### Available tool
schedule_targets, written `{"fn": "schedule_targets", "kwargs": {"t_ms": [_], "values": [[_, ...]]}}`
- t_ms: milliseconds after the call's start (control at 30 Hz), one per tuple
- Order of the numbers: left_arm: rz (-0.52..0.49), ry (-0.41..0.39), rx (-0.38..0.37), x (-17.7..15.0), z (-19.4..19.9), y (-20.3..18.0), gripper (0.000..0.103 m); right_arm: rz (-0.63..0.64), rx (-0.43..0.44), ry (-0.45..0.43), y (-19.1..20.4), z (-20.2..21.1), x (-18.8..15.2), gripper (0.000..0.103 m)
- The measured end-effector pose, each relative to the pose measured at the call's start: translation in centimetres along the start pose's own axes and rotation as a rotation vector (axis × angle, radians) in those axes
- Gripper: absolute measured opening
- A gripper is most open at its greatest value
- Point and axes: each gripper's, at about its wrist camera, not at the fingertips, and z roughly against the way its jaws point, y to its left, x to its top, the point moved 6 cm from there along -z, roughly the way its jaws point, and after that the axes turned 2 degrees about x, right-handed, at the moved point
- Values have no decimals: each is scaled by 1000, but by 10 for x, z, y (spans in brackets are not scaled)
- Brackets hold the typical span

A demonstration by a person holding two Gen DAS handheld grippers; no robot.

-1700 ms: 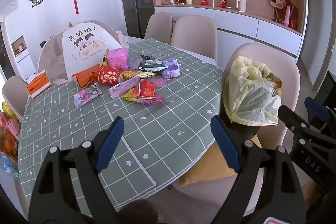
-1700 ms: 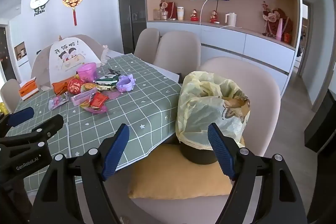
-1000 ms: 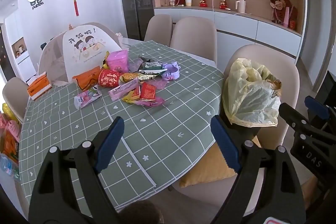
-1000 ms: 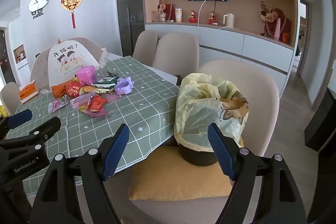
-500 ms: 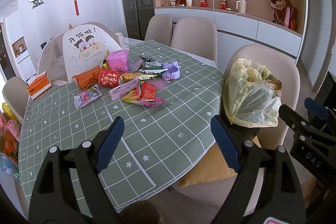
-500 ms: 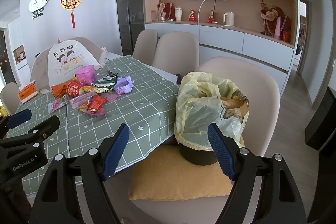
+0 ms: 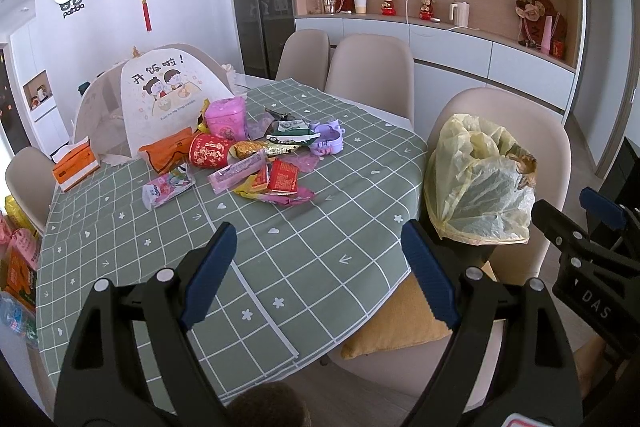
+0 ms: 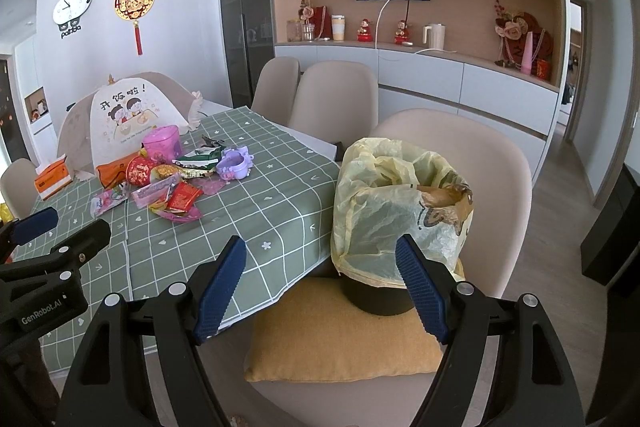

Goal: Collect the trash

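A heap of wrappers and packets point(image 7: 256, 159) point(image 8: 172, 187) lies on the green checked tablecloth point(image 7: 280, 247), with a red packet point(image 7: 283, 177), a pink tub point(image 7: 226, 117) and a purple lid point(image 7: 328, 143) among them. A black bin lined with a yellow bag point(image 7: 476, 187) point(image 8: 396, 203) stands on a yellow cushion point(image 8: 344, 339) on a beige chair. My left gripper point(image 7: 318, 275) hangs open over the table's near edge, far short of the heap. My right gripper point(image 8: 320, 287) is open in front of the bin. Both hold nothing.
A folding food cover point(image 7: 168, 99) and an orange tissue box point(image 7: 74, 167) stand behind the heap. Beige chairs point(image 7: 368, 71) ring the table. Shelves and a white counter point(image 7: 460, 39) fill the back wall. Bags of snacks point(image 7: 16, 259) sit at the far left.
Both views have swayed only slightly. Nothing on the table has moved and both grippers have stayed open.
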Motion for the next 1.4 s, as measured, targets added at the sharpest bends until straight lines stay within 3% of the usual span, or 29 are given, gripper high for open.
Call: {"fn": "schedule_targets", "kwargs": {"t_ms": [1400], "values": [[6, -3, 1, -1, 2, 3, 80, -3, -1, -5, -1, 1, 0, 74]]}}
